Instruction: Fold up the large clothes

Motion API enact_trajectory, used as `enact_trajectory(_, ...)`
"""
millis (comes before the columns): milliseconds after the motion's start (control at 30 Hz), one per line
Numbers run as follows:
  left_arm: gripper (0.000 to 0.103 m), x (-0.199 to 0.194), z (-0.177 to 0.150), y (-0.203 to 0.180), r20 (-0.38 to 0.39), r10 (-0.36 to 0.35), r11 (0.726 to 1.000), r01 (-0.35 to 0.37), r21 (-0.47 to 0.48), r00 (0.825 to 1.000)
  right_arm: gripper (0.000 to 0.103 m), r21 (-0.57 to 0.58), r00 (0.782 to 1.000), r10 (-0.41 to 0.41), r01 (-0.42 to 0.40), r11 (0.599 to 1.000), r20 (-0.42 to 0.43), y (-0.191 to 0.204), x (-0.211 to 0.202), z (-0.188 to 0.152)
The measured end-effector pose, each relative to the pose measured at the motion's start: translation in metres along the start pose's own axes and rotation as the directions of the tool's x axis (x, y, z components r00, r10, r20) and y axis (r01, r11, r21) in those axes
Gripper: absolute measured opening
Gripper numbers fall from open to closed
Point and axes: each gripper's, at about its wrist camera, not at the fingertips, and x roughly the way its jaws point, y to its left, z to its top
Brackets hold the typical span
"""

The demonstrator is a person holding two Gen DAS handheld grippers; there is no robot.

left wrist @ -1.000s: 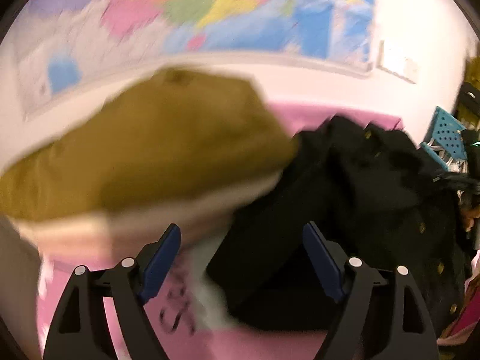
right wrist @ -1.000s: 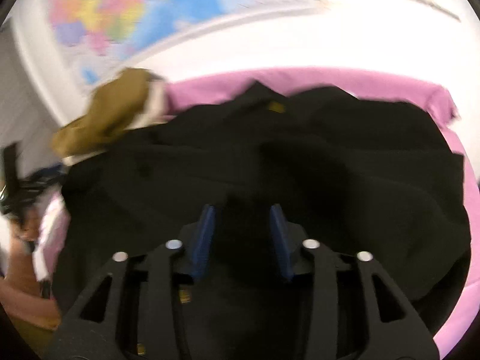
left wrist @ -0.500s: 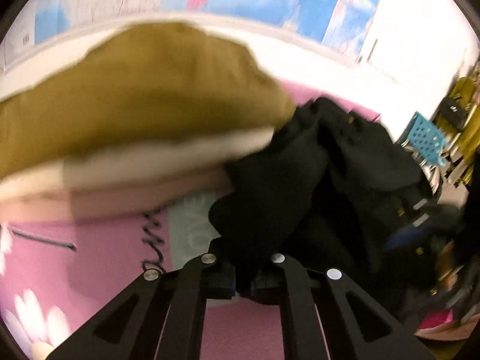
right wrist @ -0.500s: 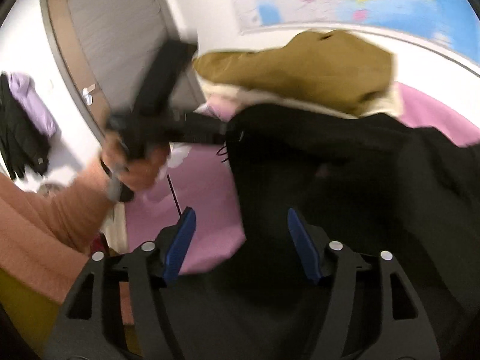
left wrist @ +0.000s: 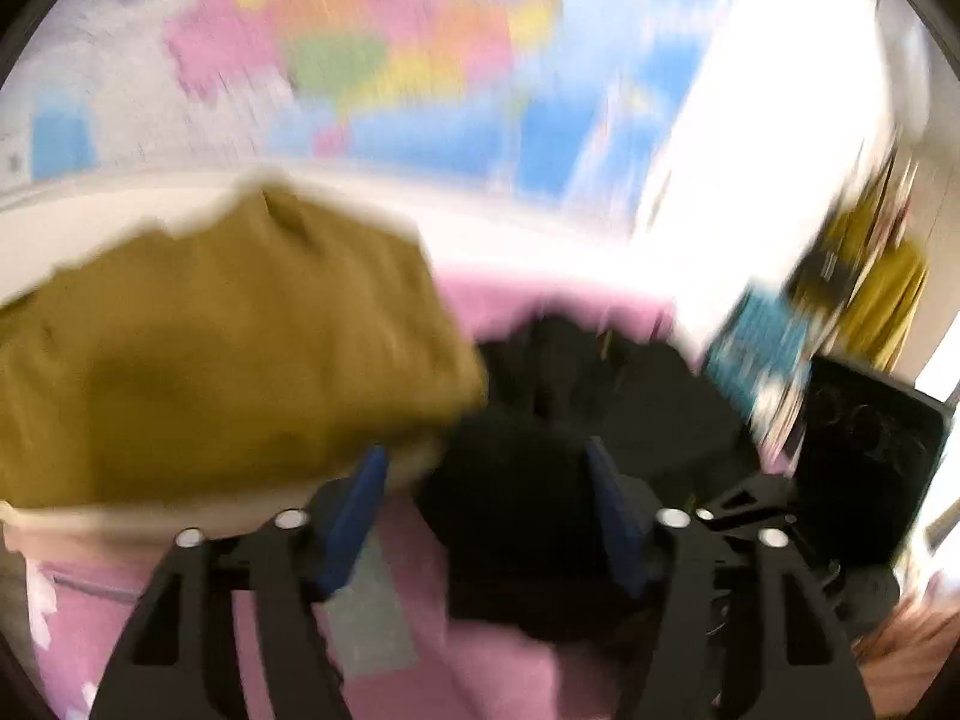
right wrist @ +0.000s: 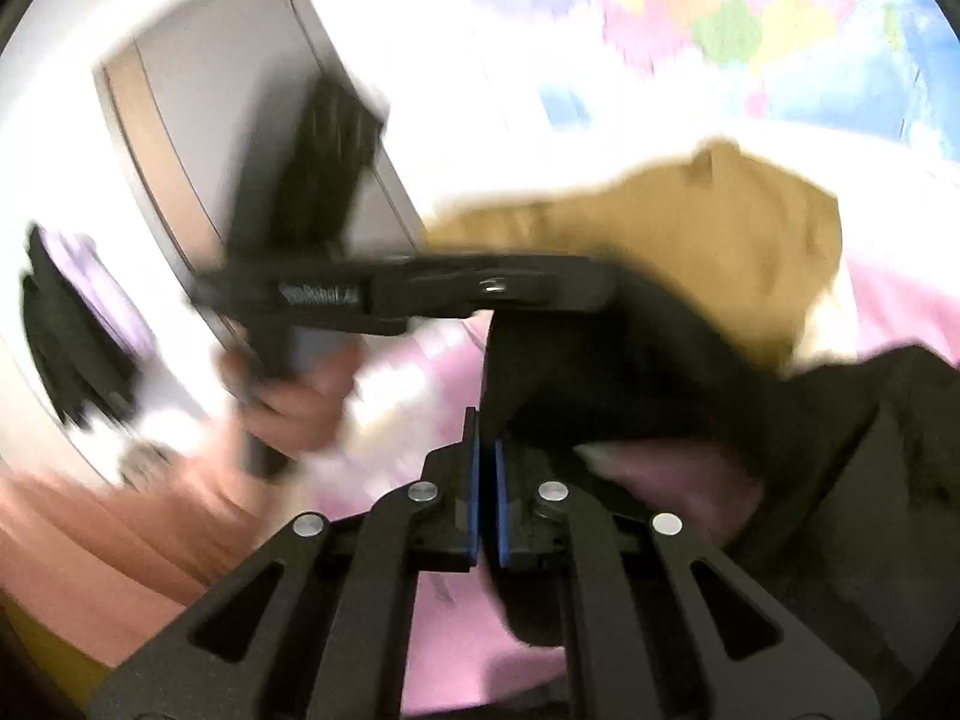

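A black garment [left wrist: 600,420] lies crumpled on a pink bedsheet [left wrist: 480,672]. My left gripper [left wrist: 486,510] is open, with a fold of the black cloth between its blue pads, untouched. In the right wrist view my right gripper [right wrist: 485,498] is shut on an edge of the black garment [right wrist: 660,372]. The left gripper [right wrist: 420,294] shows there too, held by a hand, above the cloth. Both views are motion-blurred.
A stack of folded clothes with a mustard-brown piece on top [left wrist: 228,348] sits on the bed by the wall, also in the right wrist view [right wrist: 690,228]. A world map [left wrist: 390,60] hangs behind. A door [right wrist: 198,120] and a blue crate [left wrist: 762,348] stand at the sides.
My left gripper was shut on the black cloth half a second ago and has opened. My right gripper was open and has shut on the garment's edge.
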Motion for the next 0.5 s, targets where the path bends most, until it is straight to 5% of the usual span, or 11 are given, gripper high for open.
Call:
enact_trajectory(133,0.072,-0.030,0.011,0.005,0.109,-0.014,0.999,0.017,-0.027,0.994,0.004,0.096,0.989,0.065,-0.078,0.992,0.133,-0.024,-0.064,0.031)
enact_trajectory(267,0.072,-0.003,-0.007,-0.012,0.015,0.057,0.997,-0.058,0.049,0.998,0.005,0.213,0.980,-0.015,-0.028,0.977,0.197,-0.062,-0.128,0.014)
enact_trajectory(400,0.072,0.041,-0.033,-0.032,-0.098,0.081,0.987,-0.066,0.148,0.992,0.010,0.446,0.965,-0.214,0.128,0.886,0.149,-0.130,-0.170,-0.042)
enact_trajectory(467,0.072,0.074,-0.045,-0.047,-0.158,0.101,0.977,-0.068,0.204,0.982,0.021,0.534,0.946,-0.320,0.241,0.810,0.059,-0.156,-0.176,-0.069)
enact_trajectory(500,0.072,0.084,-0.049,-0.052,-0.173,0.103,0.973,-0.063,0.221,0.979,0.036,0.581,0.928,-0.372,0.295,0.759,0.014,-0.172,-0.179,-0.085)
